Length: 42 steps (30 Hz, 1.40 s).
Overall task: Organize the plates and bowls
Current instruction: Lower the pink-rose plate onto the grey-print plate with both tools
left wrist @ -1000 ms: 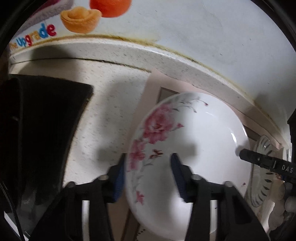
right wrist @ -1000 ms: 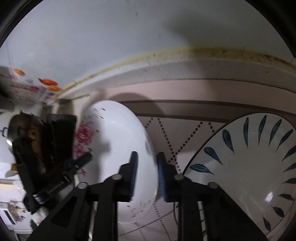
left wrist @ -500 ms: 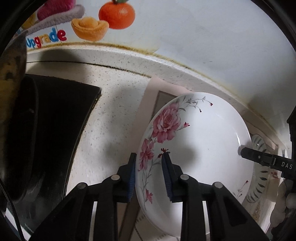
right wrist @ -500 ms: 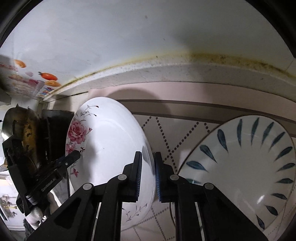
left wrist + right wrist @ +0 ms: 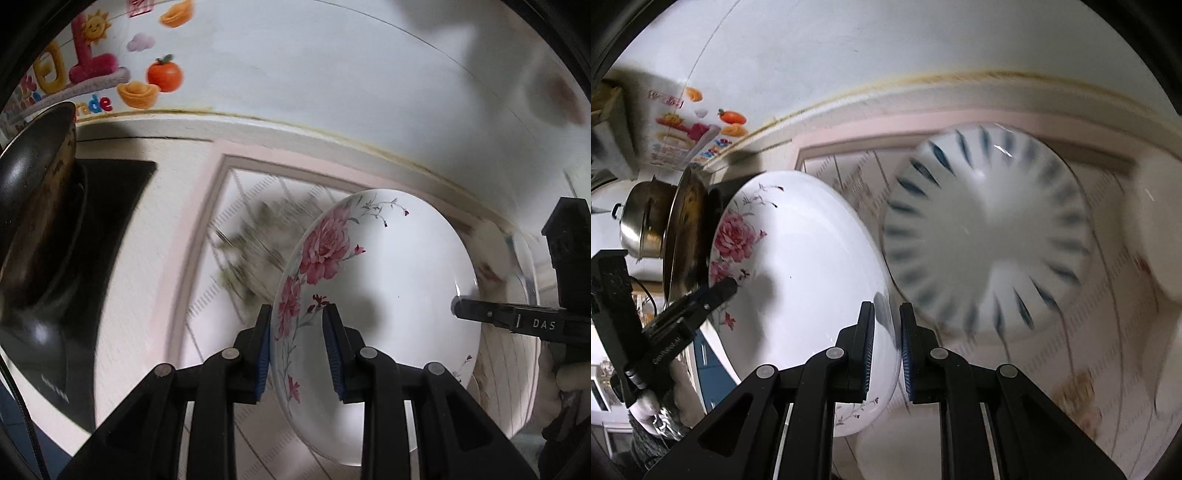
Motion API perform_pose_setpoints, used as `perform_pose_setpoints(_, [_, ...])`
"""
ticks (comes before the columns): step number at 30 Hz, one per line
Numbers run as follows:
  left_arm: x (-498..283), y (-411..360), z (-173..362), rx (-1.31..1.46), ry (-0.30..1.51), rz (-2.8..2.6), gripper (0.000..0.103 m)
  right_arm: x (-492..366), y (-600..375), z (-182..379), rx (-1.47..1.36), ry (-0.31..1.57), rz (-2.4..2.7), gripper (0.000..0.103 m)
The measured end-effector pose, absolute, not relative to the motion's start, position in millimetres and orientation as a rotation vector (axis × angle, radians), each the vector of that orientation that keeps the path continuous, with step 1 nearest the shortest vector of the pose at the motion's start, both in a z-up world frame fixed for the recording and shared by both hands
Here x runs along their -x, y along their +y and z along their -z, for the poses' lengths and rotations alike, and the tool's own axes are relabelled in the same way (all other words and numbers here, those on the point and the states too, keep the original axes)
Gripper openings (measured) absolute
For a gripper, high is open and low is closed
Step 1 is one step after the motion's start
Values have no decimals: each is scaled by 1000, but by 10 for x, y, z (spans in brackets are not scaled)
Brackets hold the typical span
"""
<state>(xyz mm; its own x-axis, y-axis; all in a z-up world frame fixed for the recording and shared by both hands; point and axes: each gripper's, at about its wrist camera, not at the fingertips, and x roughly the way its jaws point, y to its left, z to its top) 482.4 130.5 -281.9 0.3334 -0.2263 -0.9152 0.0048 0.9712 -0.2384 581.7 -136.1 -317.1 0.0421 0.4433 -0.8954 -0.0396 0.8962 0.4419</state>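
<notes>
A white plate with pink flowers [image 5: 388, 288] hangs tilted above the patterned mat [image 5: 236, 206], held from both sides. My left gripper [image 5: 297, 347] is shut on its flowered left rim, one blue pad on each face. My right gripper [image 5: 886, 347] is shut on the opposite rim of the same plate [image 5: 805, 266]. In the left wrist view the right gripper's fingertip [image 5: 465, 308] shows at the plate's far edge. A white plate with blue leaf marks [image 5: 990, 240] lies blurred on the mat below and to the right.
A dark pan [image 5: 33, 206] sits on a black cooktop [image 5: 110, 206] at the left, with a steel pot [image 5: 642, 221] beyond it. Another white dish [image 5: 1156, 229] lies at the mat's right end. The wall with bright stickers [image 5: 155, 77] runs close behind the counter.
My left jaws closed onto the plate's rim. Both grippers then rose with the plate, lifting it off the mat and away from the counter; the blue-leaf plate now lies farther below.
</notes>
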Motion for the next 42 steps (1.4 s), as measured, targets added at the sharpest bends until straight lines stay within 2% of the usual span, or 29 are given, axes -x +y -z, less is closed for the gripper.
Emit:
perform_pose_setpoints(8, [-4138, 718, 2981, 199, 1299, 222, 24, -4794, -2058, 3085, -335, 1519, -360, 15])
perform_pose_setpoints(16, [-3829, 303, 3215, 127, 1353, 240, 24, -4111, -2486, 3294, -329, 1573, -330, 15])
perform_pose_setpoints(25, [-3722, 67, 3418, 28, 1390, 223, 24, -3887, -2748, 3526, -341, 1591, -311, 15])
perform_pose_setpoints(42, [-3705, -15, 3562, -35, 1410, 181, 24, -3931, -2615, 3625, -318, 1595, -304, 15])
